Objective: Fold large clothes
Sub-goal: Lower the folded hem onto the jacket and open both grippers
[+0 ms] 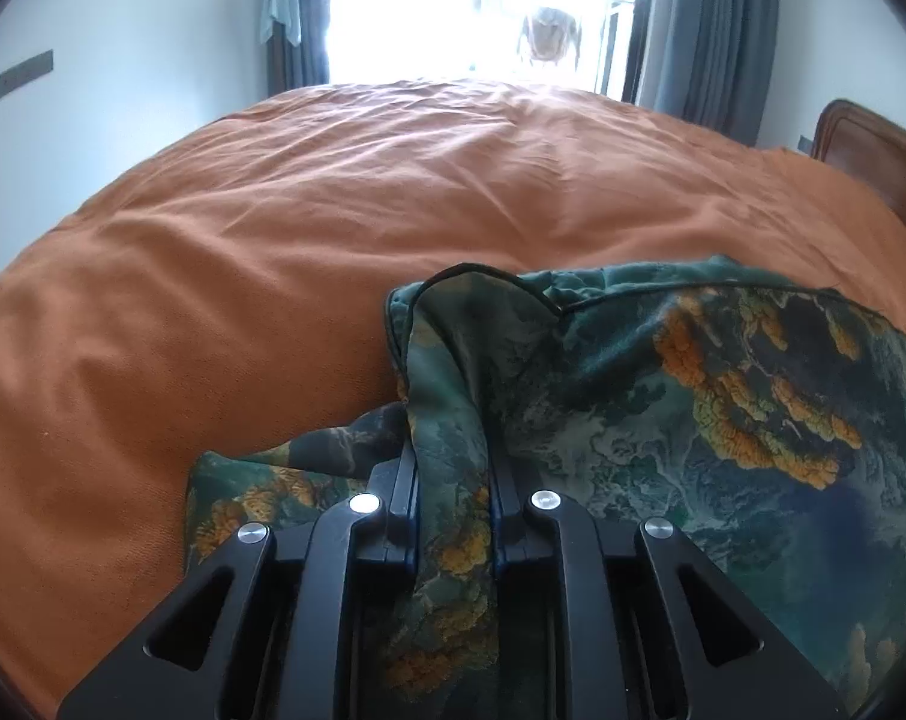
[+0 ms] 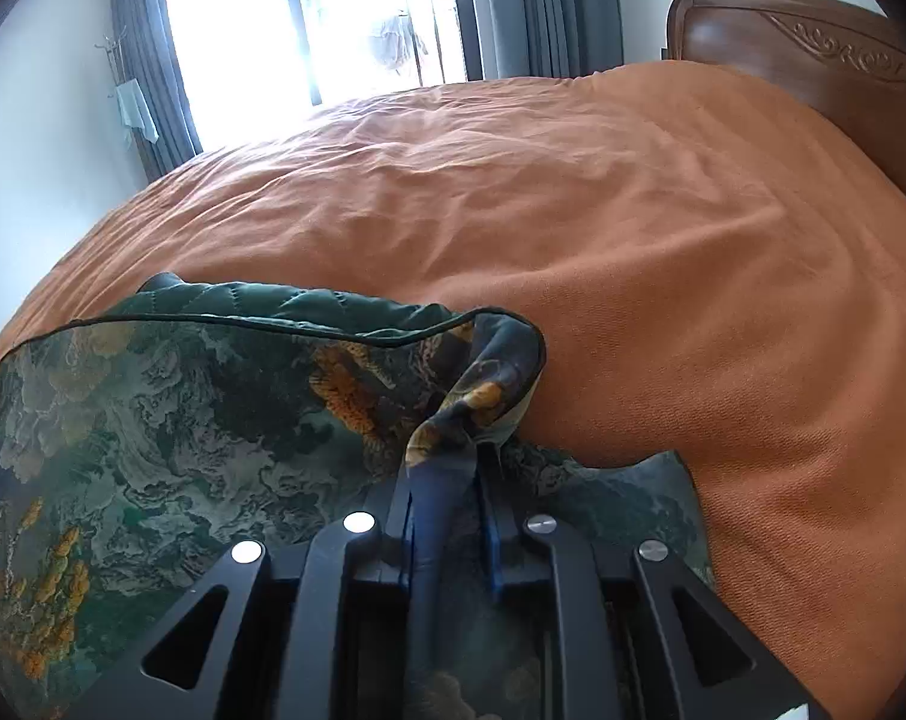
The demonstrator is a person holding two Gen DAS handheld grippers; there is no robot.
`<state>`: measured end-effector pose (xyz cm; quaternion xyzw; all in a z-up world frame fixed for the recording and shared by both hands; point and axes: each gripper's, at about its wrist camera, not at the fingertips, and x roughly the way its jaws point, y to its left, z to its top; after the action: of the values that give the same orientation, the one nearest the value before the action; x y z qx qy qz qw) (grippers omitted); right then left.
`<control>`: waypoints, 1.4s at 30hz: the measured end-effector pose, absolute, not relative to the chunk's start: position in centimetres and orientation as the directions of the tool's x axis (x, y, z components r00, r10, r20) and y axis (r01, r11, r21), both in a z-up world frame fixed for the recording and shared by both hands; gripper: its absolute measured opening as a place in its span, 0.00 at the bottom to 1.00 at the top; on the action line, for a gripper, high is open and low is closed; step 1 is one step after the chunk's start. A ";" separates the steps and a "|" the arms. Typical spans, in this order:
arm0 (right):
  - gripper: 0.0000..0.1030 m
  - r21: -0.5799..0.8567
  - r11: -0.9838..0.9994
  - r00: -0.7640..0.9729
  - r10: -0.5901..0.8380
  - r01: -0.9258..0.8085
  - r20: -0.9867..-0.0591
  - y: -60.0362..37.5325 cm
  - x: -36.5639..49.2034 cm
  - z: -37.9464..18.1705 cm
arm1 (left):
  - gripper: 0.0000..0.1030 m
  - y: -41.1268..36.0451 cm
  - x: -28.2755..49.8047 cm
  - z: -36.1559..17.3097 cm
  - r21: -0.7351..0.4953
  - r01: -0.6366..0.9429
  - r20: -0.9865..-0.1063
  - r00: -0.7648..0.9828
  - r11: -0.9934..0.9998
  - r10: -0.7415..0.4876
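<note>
garment [image 1: 663, 396] | dark green quilted fabric, orange-yellow landscape print, black piped edge | crumpled, partly doubled over | lies on orange bed cover, near edge | two bunched folds lifted off the heap

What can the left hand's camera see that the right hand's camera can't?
Only the left view shows the grey wall plate and left gripper.

Only the right view shows the right gripper and a coat stand.

Both show the green patterned garment pinched in shut jaws, the orange bedcover, the headboard and the window.
</note>
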<state>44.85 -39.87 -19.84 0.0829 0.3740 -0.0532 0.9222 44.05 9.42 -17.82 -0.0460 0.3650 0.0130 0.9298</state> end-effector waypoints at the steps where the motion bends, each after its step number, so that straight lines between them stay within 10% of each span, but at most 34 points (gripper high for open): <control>1: 0.18 0.127 0.979 0.720 -0.029 0.161 -0.694 -40.0 45.0 -20.0 | 0.16 9.3 44.2 -17.6 -0.076 -0.058 -0.677 0.736 0.995 -0.009; 25: 0.19 0.198 0.968 0.750 0.015 0.156 -0.662 -40.6 44.2 -20.1 | 0.18 9.1 44.4 -17.8 -0.035 -0.069 -0.679 0.734 0.997 0.026; 27: 0.20 0.201 0.966 0.744 0.015 0.161 -0.668 -40.8 44.0 -19.7 | 0.24 8.8 44.3 -17.4 0.006 -0.078 -0.680 0.730 0.997 0.061; 29: 0.23 0.202 0.965 0.732 0.015 0.167 -0.681 -40.9 44.0 -18.9 | 0.51 8.6 44.5 -16.6 0.063 -0.101 -0.694 0.711 0.993 0.116; 32: 0.53 0.150 0.967 0.712 -0.043 0.206 -0.700 -41.0 43.3 -16.7 | 0.83 9.2 44.1 -14.7 0.095 -0.109 -0.699 0.700 0.989 0.145; 42: 0.63 0.002 0.990 0.770 -0.106 0.139 -0.630 -37.2 35.0 -10.2 | 0.93 9.6 36.0 -10.4 0.013 0.009 -0.685 0.728 1.000 0.002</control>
<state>35.01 -37.22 -10.24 0.0241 0.3331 -0.0652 0.9403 36.05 9.59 -10.41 0.0076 0.3686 -0.0019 0.9296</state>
